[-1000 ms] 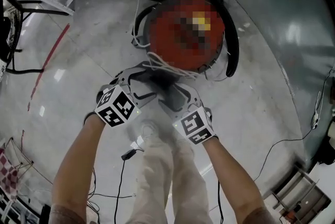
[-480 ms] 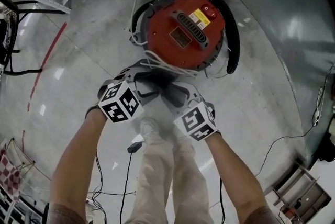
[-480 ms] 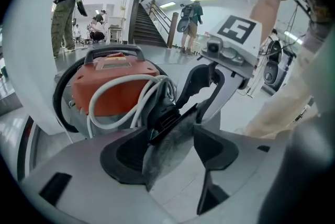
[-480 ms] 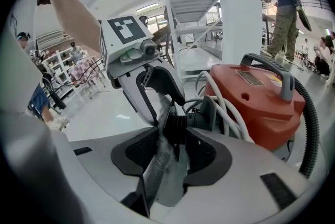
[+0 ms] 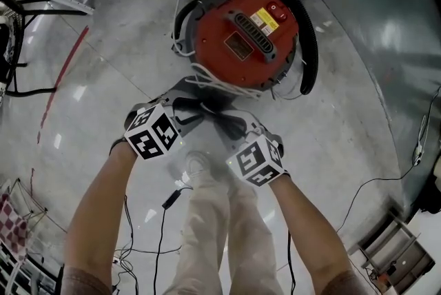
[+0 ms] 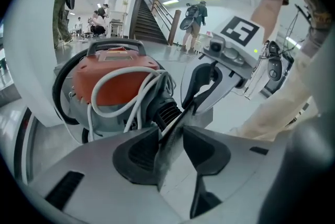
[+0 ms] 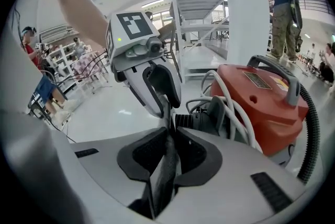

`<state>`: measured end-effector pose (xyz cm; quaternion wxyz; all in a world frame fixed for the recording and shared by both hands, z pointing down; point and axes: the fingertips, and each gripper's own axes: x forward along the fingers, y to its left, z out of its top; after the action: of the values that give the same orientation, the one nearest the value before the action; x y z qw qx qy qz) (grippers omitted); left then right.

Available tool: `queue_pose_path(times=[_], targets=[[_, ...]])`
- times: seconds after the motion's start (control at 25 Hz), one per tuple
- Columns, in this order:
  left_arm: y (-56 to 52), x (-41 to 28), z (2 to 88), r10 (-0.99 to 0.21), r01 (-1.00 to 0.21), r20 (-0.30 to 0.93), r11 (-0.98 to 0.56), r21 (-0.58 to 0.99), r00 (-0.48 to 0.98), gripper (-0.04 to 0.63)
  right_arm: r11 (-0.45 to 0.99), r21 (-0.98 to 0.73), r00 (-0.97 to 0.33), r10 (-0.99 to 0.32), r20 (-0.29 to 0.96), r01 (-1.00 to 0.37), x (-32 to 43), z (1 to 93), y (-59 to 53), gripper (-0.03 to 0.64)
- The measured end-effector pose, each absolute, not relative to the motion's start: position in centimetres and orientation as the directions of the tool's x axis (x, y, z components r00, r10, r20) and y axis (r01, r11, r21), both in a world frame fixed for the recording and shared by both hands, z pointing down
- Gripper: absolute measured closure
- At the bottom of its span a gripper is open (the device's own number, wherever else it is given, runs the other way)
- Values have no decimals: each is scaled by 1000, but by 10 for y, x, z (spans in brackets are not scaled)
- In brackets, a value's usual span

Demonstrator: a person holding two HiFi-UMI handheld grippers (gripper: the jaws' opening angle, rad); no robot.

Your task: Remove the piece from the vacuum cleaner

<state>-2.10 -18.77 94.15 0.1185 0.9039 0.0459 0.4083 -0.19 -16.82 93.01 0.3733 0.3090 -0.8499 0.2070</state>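
Observation:
A red vacuum cleaner (image 5: 244,38) stands on the floor with a black hose (image 5: 306,45) and a white cord looped round it. A thin, flat grey piece (image 5: 219,116) sticks out from its black ribbed port (image 6: 166,112). My left gripper (image 5: 200,107) and right gripper (image 5: 231,127) meet on this piece from either side. In the left gripper view the piece (image 6: 168,152) lies between the closing jaws of the left gripper (image 6: 170,131), both pads against it. In the right gripper view the closing jaws of the right gripper (image 7: 170,136) pinch the piece (image 7: 163,173) edge-on.
The polished grey floor (image 5: 103,94) carries a red line (image 5: 65,83) at the left and thin black cables (image 5: 165,218) near the person's legs. A dark curved wall (image 5: 372,45) runs along the right. Metal frames (image 5: 27,7) stand at the far left, and people (image 6: 191,26) stand far behind.
Both grippers' jaws have drawn in on the flat piece in front of the vacuum cleaner. The left gripper's marker cube has shifted slightly left. The vacuum cleaner has stayed put.

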Motion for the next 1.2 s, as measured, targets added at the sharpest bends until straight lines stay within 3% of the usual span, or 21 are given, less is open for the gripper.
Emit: queue_pose_path(times=[0.2,0.64,1.2], targets=[[-185,-26,941,168,-62,734,-959,275,658,499,710,-148,-543,-369,755,-688,-2,930,-166,565],[-178,-30,937,112,-179,740,-936,302,664,500,713,-122,-523,-375,765,-690,-4,930,-158,565],[-139,-44,938,121,-205,753,-924,324,647,517,735,-157,-557,-338,758,-660,-14,933,-126,569]])
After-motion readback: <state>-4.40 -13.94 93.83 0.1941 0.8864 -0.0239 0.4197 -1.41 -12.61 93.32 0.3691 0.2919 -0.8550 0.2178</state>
